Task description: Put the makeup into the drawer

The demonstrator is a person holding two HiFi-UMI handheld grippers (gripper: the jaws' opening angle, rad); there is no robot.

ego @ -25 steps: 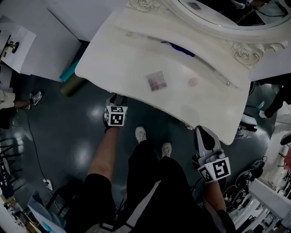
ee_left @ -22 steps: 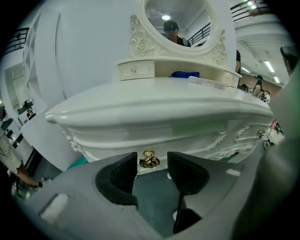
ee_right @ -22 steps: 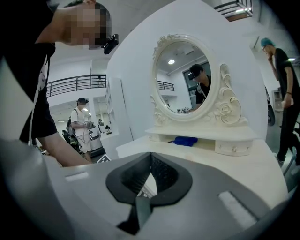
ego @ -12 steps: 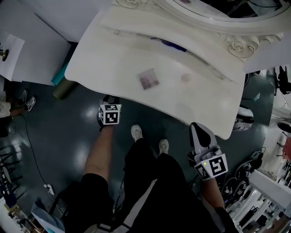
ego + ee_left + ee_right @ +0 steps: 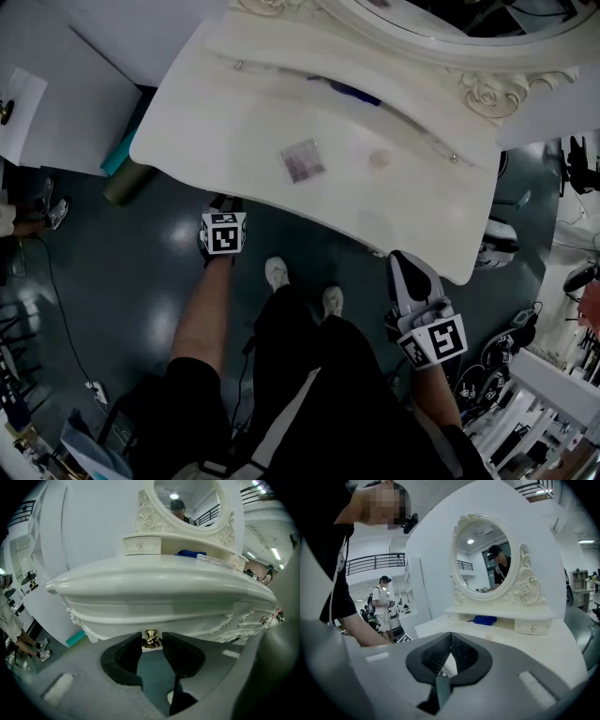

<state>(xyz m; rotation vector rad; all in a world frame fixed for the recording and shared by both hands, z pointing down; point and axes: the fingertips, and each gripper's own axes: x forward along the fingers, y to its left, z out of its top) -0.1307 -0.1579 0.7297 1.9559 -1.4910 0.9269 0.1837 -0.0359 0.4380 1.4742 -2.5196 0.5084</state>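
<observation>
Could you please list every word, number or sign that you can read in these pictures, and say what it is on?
No text can be read in any view.
Left cube and right cube: black-and-white square patterns only, no letters.
Palette on the table: any print is too small to read.

Right hand-held gripper (image 5: 450, 639), jaws together
</observation>
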